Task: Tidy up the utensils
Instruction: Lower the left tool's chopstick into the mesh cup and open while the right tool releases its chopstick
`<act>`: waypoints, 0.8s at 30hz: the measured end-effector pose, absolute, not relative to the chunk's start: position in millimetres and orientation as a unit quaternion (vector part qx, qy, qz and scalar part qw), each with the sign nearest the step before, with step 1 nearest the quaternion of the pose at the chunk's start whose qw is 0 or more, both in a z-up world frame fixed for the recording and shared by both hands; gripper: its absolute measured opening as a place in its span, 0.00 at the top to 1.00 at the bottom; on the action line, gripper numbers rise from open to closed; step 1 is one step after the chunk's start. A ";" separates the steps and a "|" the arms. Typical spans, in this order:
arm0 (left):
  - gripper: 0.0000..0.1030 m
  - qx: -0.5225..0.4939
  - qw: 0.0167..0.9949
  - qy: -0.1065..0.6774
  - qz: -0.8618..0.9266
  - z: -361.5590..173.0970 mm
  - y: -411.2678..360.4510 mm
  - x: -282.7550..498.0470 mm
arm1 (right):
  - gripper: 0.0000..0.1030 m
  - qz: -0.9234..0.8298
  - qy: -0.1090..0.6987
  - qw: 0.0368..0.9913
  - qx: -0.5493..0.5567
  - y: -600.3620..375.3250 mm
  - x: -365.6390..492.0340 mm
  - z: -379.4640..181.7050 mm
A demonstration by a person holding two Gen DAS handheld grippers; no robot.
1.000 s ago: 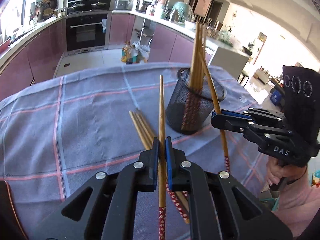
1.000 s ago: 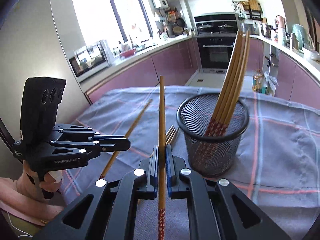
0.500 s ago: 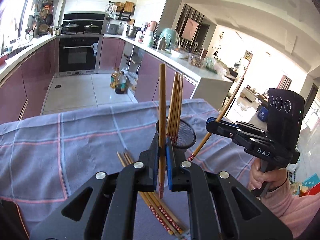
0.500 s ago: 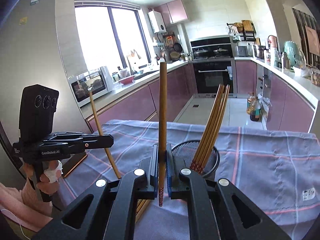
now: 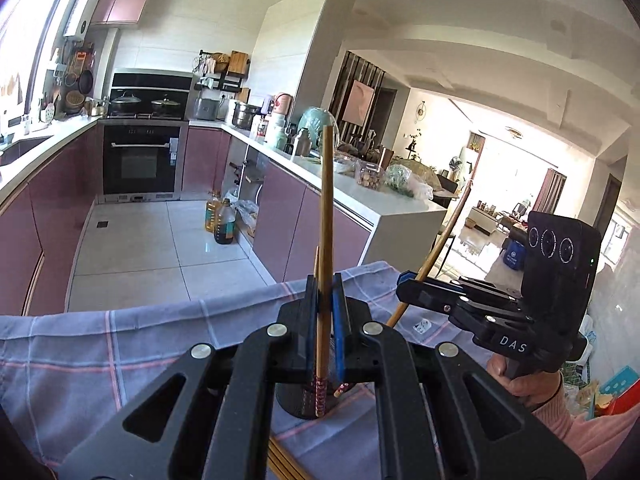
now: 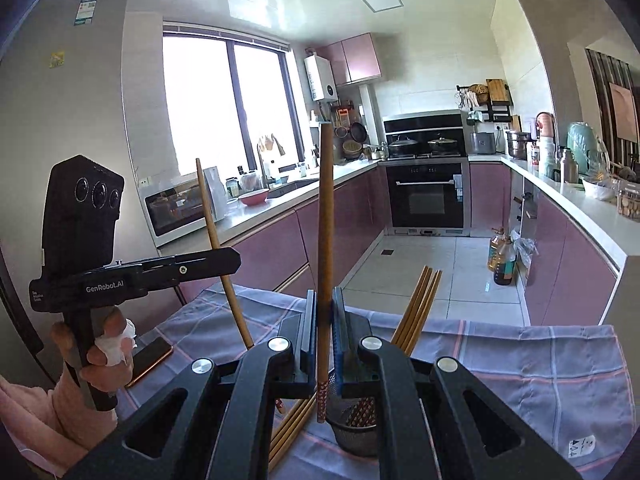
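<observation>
Left wrist view shows the left gripper [image 5: 325, 312] clenched on one chopstick [image 5: 326, 216], held nearly upright, its patterned lower end hanging just above the mesh holder [image 5: 298, 402]. A second ago that holder stood well ahead on the checked cloth [image 5: 100, 356] with the stick's tip low beside it; now both hands have risen and tipped up, so the holder has slid down to the bottom of each view and the kitchen fills the rest. I judge this to be the lift before dropping the sticks in: each patterned end now looks clear of the rim and close above the opening. In the right wrist view the right gripper [image 6: 325, 336] likewise grips its own chopstick [image 6: 325, 240], whose patterned tip hangs at the holder's [image 6: 356, 436] near rim, with several chopsticks already standing inside and leaning away. Loose chopsticks [image 6: 290, 432] lie on the cloth just left of the holder. Much is hidden: gripper bodies cover most of the holder, so I cannot tell whether either tip is truly over the opening or beside it, nor count the sticks left on the cloth.
</observation>
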State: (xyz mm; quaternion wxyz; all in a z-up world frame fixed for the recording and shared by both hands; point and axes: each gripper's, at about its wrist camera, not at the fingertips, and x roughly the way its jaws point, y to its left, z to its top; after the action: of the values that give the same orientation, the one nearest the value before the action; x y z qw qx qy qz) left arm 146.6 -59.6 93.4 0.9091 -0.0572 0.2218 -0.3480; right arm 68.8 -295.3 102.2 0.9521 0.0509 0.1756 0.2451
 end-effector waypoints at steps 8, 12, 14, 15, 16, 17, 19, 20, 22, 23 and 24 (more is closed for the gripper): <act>0.93 -0.041 0.911 0.219 -0.347 104.4 -86.3 158.5 | 0.94 0.227 0.182 0.955 0.048 -295.0 87.0 94.3; 0.93 -0.017 0.907 0.243 -0.342 90.1 -103.8 164.9 | 0.94 0.224 0.206 0.951 0.057 -296.0 98.3 81.1; 0.93 -0.004 0.904 0.260 -0.340 79.5 -111.0 167.8 | 0.94 0.227 0.221 0.947 0.061 -296.1 103.0 73.4; 0.93 0.002 0.902 0.267 -0.340 74.9 -114.2 168.0 | 0.94 0.227 0.228 0.945 0.063 -294.7 104.2 69.8; 0.93 0.006 0.899 0.274 -0.342 69.5 -116.6 169.0 | 0.94 0.228 0.236 0.942 0.064 -294.7 106.2 65.6; 0.93 0.008 0.896 0.282 -0.342 64.6 -119.2 169.0 | 0.94 0.228 0.245 0.940 0.065 -294.3 109.1 60.7; 0.93 0.015 0.893 0.294 -0.342 56.7 -123.5 169.0 | 0.94 0.230 0.257 0.936 0.069 -293.9 112.0 54.5; 0.93 0.019 0.891 0.299 -0.341 52.7 -125.9 170.4 | 0.94 0.232 0.266 0.933 0.071 -293.5 114.9 50.2; 0.93 0.025 0.888 0.310 -0.340 47.4 -129.0 175.0 | 0.94 0.230 0.277 0.930 0.073 -290.5 117.4 44.3; 0.93 0.029 0.886 0.316 -0.339 45.7 -131.6 175.7 | 0.94 0.231 0.284 0.928 0.075 -290.5 119.5 41.0; 0.93 0.030 0.885 0.318 -0.338 42.1 -129.6 179.5 | 0.94 0.230 0.288 0.926 0.077 -290.3 121.4 39.0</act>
State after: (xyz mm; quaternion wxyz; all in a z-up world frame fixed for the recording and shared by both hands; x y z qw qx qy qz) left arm 179.5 -129.6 42.1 0.8850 0.0302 0.3185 -0.3384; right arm 121.4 -290.3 39.0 0.9265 0.0775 0.2875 0.2301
